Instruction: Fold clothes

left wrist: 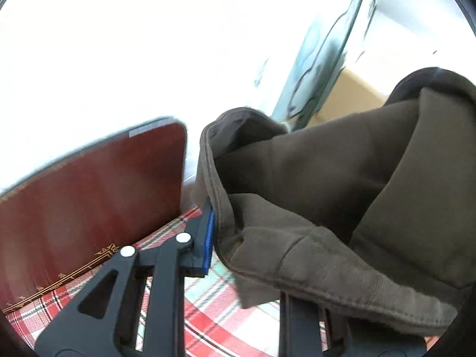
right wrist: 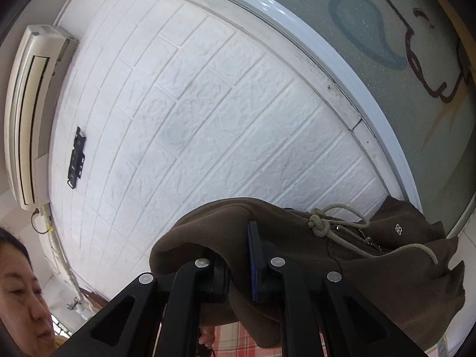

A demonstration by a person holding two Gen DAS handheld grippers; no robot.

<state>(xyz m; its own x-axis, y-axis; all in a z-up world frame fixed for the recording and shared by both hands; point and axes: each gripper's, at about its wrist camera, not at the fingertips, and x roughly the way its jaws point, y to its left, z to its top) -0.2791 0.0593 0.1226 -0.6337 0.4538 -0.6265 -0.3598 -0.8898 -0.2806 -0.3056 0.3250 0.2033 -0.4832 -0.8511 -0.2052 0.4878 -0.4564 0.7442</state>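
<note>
Garment: dark olive-brown zip hoodie (right wrist: 372, 255) of thick fleece, lifted off the surface and bunched, with a knotted beige drawcord (right wrist: 319, 224) and metal zip teeth showing near the collar in the right wrist view. Right gripper (right wrist: 238, 267): black two-finger frame with blue pads, tilted steeply upward toward a white brick-pattern wall (right wrist: 193, 119); its fingers are pinched together on a fold of the hoodie, cloth draping over both sides. Left gripper (left wrist: 247, 238): angled forward and low; one blue-padded finger (left wrist: 208, 238) presses against the stitched hem, the opposite finger is buried under fabric, so whether it is clamped cannot be told. Surface below: red, white and green plaid cloth (left wrist: 217, 318), bare ahead of the left gripper. Edges: dark red wooden headboard (left wrist: 98, 193) with gilt trim stands just left of the hanging hem; a frosted glass door (right wrist: 401, 44) with drawn motifs lies to the right.
</note>
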